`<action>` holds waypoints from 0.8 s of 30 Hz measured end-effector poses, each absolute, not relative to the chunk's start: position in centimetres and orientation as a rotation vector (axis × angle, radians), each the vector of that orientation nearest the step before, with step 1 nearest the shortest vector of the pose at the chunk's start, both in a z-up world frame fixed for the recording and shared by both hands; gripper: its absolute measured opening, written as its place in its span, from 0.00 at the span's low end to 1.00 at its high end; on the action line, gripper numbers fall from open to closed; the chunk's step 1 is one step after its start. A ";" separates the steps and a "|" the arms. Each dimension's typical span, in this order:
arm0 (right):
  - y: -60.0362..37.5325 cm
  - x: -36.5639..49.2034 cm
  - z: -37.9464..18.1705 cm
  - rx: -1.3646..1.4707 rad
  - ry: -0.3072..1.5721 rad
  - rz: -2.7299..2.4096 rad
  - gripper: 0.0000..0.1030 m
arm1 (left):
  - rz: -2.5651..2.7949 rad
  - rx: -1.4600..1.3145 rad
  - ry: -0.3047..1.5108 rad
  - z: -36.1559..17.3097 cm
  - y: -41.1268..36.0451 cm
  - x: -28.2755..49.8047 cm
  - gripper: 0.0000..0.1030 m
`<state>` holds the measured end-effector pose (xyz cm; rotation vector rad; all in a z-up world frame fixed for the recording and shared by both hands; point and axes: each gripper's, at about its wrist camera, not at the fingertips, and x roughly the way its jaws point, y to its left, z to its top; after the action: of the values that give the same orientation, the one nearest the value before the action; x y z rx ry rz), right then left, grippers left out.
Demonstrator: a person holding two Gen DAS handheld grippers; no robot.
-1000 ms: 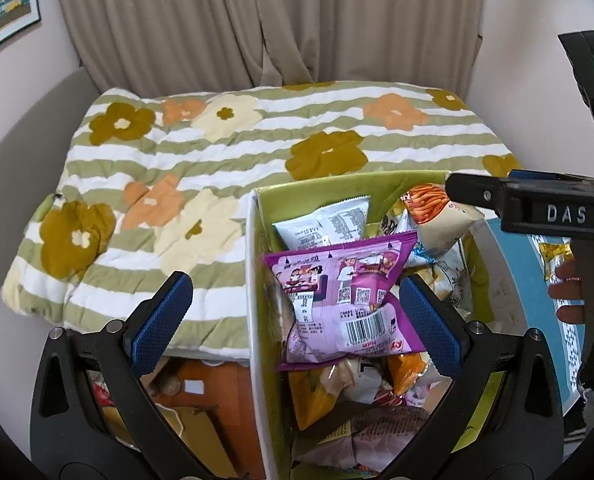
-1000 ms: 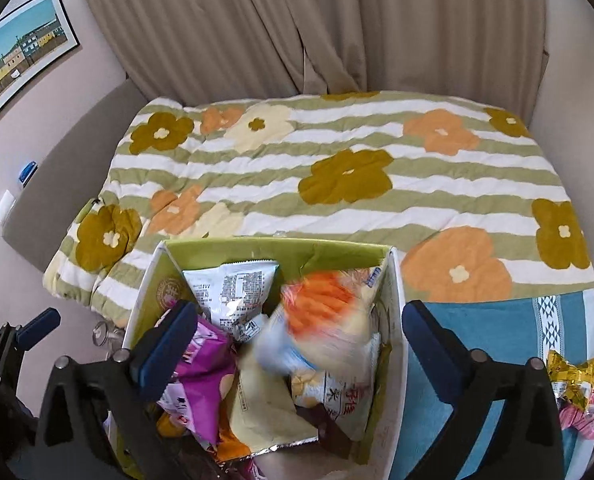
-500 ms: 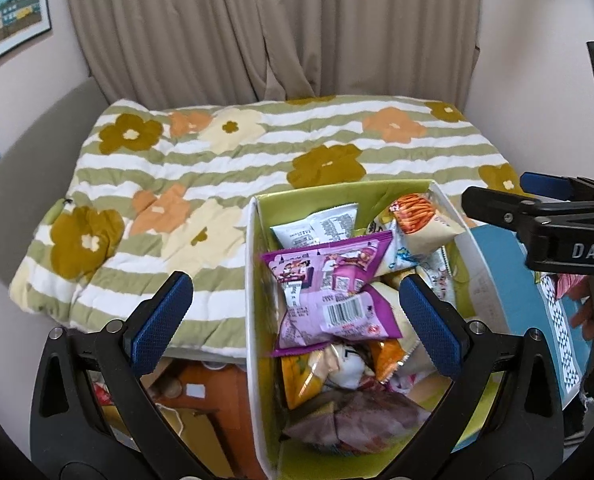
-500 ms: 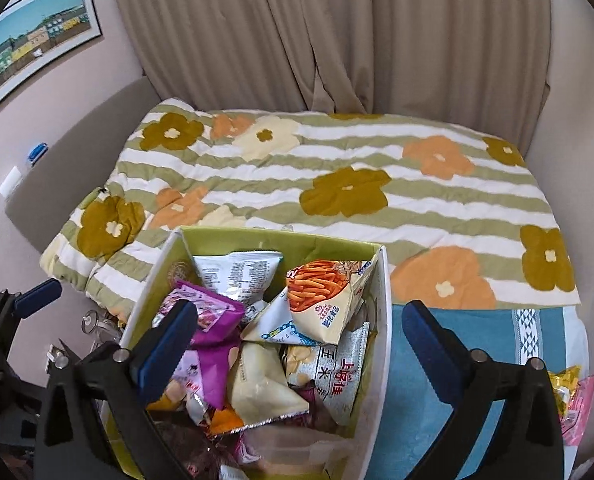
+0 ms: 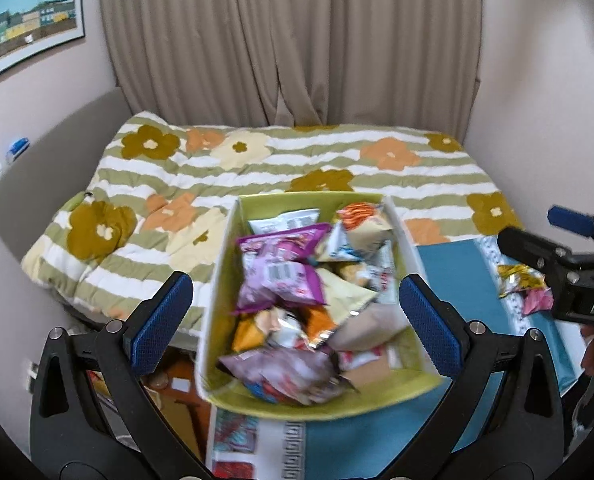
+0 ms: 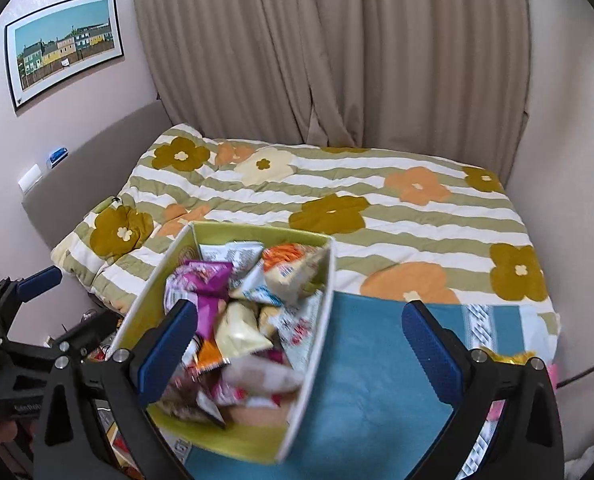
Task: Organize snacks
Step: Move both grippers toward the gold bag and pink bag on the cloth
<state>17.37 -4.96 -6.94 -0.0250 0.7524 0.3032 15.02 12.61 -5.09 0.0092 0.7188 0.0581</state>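
soft even daylight | fisheye edges curved, dark | foreground motion-blurred

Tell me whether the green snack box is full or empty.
Full. The green box is heaped with snack packets, a purple packet and an orange-printed one lying on top, reaching about rim height.

You have the box [image 5: 413, 254] of snack packets [image 5: 281, 280] frame centre on the cloth [image 5: 457, 276], quilt [image 5: 257, 168] behind, two loose packets [image 5: 523, 286] (far right).
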 end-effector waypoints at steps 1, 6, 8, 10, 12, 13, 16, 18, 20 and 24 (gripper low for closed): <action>-5.7 16.5 -6.9 -0.024 0.749 0.294 0.99 | 0.055 0.004 0.715 -5.0 12.2 14.5 1.00; -9.0 13.2 -7.3 -0.002 0.756 0.273 0.99 | 0.020 0.009 0.718 -5.3 8.5 11.8 1.00; -10.4 11.9 -7.3 0.002 0.752 0.262 0.99 | -0.001 0.014 0.714 -5.4 7.0 11.1 1.00; -12.1 10.4 -7.2 -0.003 0.739 0.238 0.99 | -0.035 0.022 0.705 -5.4 5.0 10.2 1.00; -13.6 9.4 -7.2 -0.005 0.735 0.215 0.99 | -0.062 0.025 0.697 -5.4 3.5 9.6 1.00; -14.6 8.9 -7.2 -0.004 0.735 0.201 0.99 | -0.080 0.028 0.694 -5.5 2.6 9.2 1.00; -17.5 7.6 -7.3 0.001 0.739 0.160 0.99 | -0.135 0.043 0.691 -6.0 -0.4 8.5 1.00; -19.6 6.8 -7.6 0.001 0.743 0.125 0.99 | -0.173 0.057 0.697 -6.4 -2.0 8.6 1.00; -21.4 6.2 -7.9 -0.004 0.747 0.085 0.99 | -0.218 0.071 0.716 -7.0 -4.0 9.2 1.00; -25.0 6.0 -8.7 0.013 0.759 0.008 0.99 | -0.298 0.106 0.743 -8.2 -7.4 11.2 1.00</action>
<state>5.98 -24.99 -8.66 0.0129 0.7586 0.0080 11.24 -7.43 -8.17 0.1060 0.7427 -0.2981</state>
